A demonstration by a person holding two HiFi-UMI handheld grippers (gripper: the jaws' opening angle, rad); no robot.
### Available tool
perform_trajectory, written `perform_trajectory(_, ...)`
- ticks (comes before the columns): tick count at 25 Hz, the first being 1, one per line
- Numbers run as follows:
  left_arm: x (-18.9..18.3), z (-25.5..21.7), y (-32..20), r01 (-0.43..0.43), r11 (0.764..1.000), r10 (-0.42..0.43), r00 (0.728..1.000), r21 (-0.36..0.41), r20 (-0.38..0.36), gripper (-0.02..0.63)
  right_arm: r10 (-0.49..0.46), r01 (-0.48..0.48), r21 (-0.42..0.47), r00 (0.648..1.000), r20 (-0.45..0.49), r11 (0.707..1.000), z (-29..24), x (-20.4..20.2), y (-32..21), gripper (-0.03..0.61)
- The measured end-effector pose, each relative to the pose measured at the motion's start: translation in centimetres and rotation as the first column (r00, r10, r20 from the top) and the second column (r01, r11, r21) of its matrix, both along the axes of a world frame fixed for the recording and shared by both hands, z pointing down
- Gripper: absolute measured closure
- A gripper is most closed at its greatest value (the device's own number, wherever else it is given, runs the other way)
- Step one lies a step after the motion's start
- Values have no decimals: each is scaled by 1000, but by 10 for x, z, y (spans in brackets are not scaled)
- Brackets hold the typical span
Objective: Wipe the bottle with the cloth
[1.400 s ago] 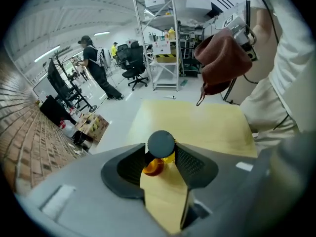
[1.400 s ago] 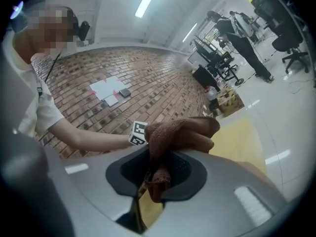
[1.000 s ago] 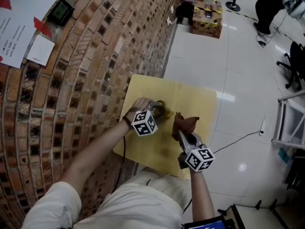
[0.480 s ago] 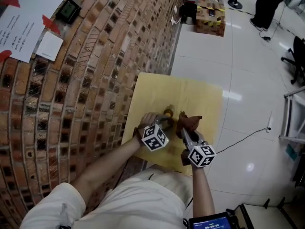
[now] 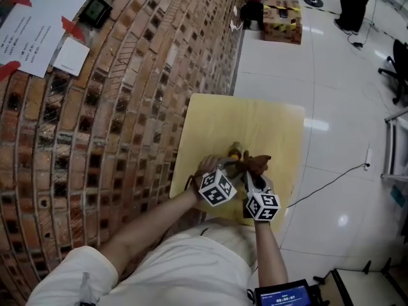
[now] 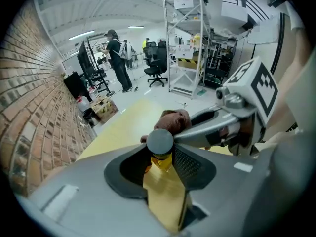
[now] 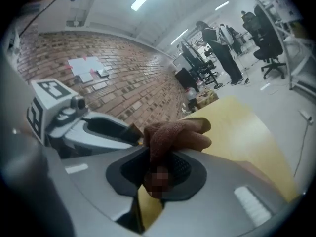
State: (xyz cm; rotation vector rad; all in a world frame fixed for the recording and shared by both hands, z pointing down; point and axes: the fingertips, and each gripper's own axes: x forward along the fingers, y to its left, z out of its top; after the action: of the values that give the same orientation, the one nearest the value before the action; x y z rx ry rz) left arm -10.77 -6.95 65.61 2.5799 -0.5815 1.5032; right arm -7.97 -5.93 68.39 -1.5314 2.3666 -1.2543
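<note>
An amber bottle (image 5: pixel 234 152) with a grey cap (image 6: pixel 160 141) sits between the pads of my left gripper (image 5: pixel 229 166), which is shut on its body (image 6: pixel 161 161). The bottle is over the yellow table (image 5: pixel 255 123), cap pointing away from me. My right gripper (image 5: pixel 250 174) is shut on a bunched brown cloth (image 5: pixel 256 164). In the right gripper view the cloth (image 7: pixel 174 136) sticks out past the jaws (image 7: pixel 160 174). The cloth (image 6: pixel 173 121) lies right against the bottle's far side. The two grippers are close together, near the table's front edge.
A curved brick wall (image 5: pixel 115 107) with papers (image 5: pixel 38 24) pinned to it runs along the table's left side. A cardboard box (image 5: pixel 282 18) stands far back on the white floor. A cable (image 5: pixel 331 180) trails right of the table. Shelving (image 6: pixel 190 43) and people stand in the distance.
My left gripper has carried the bottle to the right and nearer the front edge, up to the cloth. The right gripper has dropped lower, and the gap between the two has closed.
</note>
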Motion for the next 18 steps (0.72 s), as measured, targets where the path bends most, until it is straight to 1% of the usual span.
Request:
perform_trajectory(2, 2, 0, -1, -3, 1000, 3, 1000, -2, -3, 445, 44, -48, -59, 997, -63, 997, 28, 7, 1, 514)
perform_trajectory(4, 5, -1, 0, -14, 1000, 14, 1000, 1, -2, 446, 49, -64, -131, 993, -111, 989, 58, 8, 3, 515)
perform_trajectory(6, 7, -1, 3, -26, 1000, 26, 1000, 11, 4, 446, 11, -43, -192, 987, -163, 980, 84, 4, 6, 515)
perform_trajectory(7, 8, -1, 5, -26, 1000, 26, 1000, 15, 6, 446, -23, -22, -224, 980, -196, 974, 94, 2, 7, 515)
perform_trajectory(9, 6, -1, 5, -7, 1000, 7, 1000, 21, 7, 446, -105, 27, -290, 960, -258, 957, 110, 0, 12, 514)
perform_trajectory(10, 5, -1, 5, 9, 1000, -9, 1000, 24, 6, 446, -125, 37, -302, 953, -277, 953, 112, 1, 15, 514)
perform_trajectory(11, 4, -1, 5, 25, 999, -25, 1000, 27, 6, 446, -113, 29, -291, 954, -278, 956, 108, 6, 17, 514)
perform_trajectory(12, 3, -1, 5, 41, 999, -41, 999, 30, 7, 445, -75, 5, -262, 963, -261, 965, 100, 13, 20, 514)
perform_trajectory(14, 2, -1, 5, 78, 996, -79, 997, 33, 5, 445, 4, -36, -164, 981, -192, 986, 74, 28, 30, 514)
perform_trajectory(15, 1, -1, 5, 105, 994, -105, 994, 30, 4, 445, 6, -22, -98, 986, -168, 995, 58, 31, 38, 514)
perform_trajectory(16, -1, -1, 5, 136, 990, -136, 991, 23, 3, 445, -26, 22, -31, 986, -166, 999, 42, 30, 49, 514)
perform_trajectory(17, -2, -1, 6, 169, 985, -169, 986, 12, 4, 445, -82, 88, 27, 979, -185, 996, 29, 24, 61, 514)
perform_trajectory(18, -4, -1, 6, 202, 979, -202, 979, 0, 5, 445, -145, 163, 71, 966, -212, 984, 19, 15, 73, 514)
